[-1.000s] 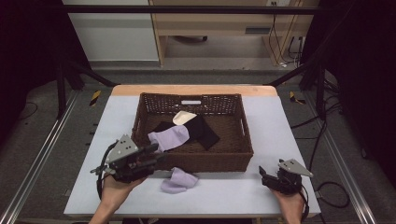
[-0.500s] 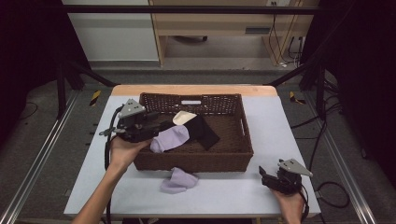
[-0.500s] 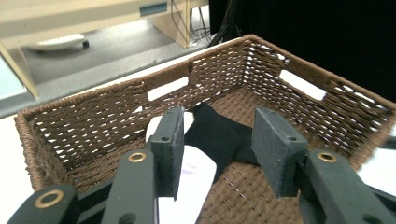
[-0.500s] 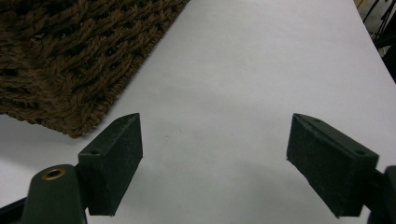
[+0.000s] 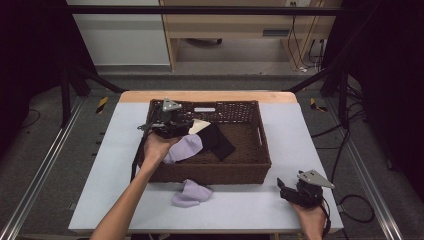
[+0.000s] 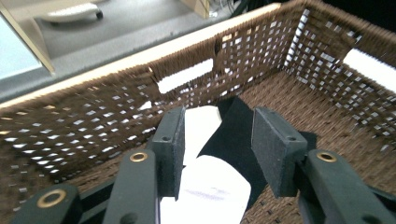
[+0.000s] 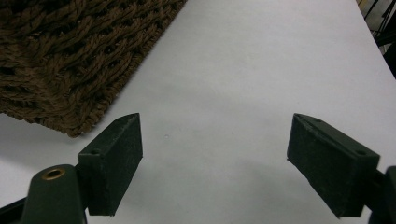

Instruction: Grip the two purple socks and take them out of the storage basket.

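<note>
left claw (image 6: 217, 149) part open, empty, over the black and white cloths (image 6: 210, 186) in the brown woven wicker basket (image 5: 250, 165). right claw (image 7: 217, 158) wide open, idle on the white surface (image 5: 250, 205). one lilac sock (image 5: 191, 193) outside the basket, so sorting looks unfinished.

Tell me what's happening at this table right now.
A person holds the left gripper open inside the wicker basket, above a white cloth and a black cloth. A lavender sock lies in the basket; another lavender sock lies on the table in front. The right gripper rests open near the basket's corner.
</note>
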Demonstrator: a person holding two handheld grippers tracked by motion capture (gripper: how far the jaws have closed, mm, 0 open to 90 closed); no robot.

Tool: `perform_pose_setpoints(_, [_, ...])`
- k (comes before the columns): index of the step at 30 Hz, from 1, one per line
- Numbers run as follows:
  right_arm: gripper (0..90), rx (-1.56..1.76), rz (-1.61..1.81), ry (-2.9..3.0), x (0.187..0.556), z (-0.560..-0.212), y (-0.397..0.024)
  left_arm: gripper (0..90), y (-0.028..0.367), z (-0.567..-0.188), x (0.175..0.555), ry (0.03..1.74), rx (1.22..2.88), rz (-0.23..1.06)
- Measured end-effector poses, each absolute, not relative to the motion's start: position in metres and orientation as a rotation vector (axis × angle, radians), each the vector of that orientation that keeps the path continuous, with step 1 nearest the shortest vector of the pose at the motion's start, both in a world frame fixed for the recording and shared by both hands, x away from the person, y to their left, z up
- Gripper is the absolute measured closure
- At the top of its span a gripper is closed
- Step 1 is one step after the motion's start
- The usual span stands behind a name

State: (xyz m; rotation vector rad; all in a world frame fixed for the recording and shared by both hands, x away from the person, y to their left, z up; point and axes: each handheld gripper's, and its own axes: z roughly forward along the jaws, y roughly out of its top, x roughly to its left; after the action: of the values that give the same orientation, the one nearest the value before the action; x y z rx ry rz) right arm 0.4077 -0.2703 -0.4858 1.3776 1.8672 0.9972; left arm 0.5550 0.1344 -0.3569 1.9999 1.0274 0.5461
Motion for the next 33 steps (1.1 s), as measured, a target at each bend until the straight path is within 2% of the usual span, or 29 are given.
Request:
perform_pose_setpoints(8, [18.4, 1.385, 0.995, 1.868, 0.408, -0.486, -0.270, 52.5, 0.119, -0.382, 0.572, 1.073, 2.091, 0.506])
perform_pose_setpoints(11, [18.4, 1.383, 0.993, 1.866, 0.408, -0.486, -0.270, 52.5, 0.114, -0.387, 0.576, 1.059, 2.150, 0.531])
perform_pose_setpoints(17, [18.4, 1.384, 0.986, 1.870, 0.409, -0.486, -0.270, 51.0, 0.109, -0.396, 0.582, 1.082, 2.194, 0.485])
perform_pose_setpoints(23, [18.5, 1.384, 0.979, 1.874, 0.409, -0.486, -0.269, 50.4, 0.103, -0.407, 0.583, 1.094, 2.313, 0.433])
perform_pose_setpoints(28, [18.6, 1.376, 0.982, 1.871, 0.408, -0.486, -0.269, 50.1, 0.097, -0.416, 0.584, 1.084, 2.432, 0.486])
perform_pose_setpoints(33, [18.6, 1.382, 0.974, 1.878, 0.409, -0.486, -0.269, 53.3, 0.094, -0.417, 0.588, 1.065, 2.466, 0.493])
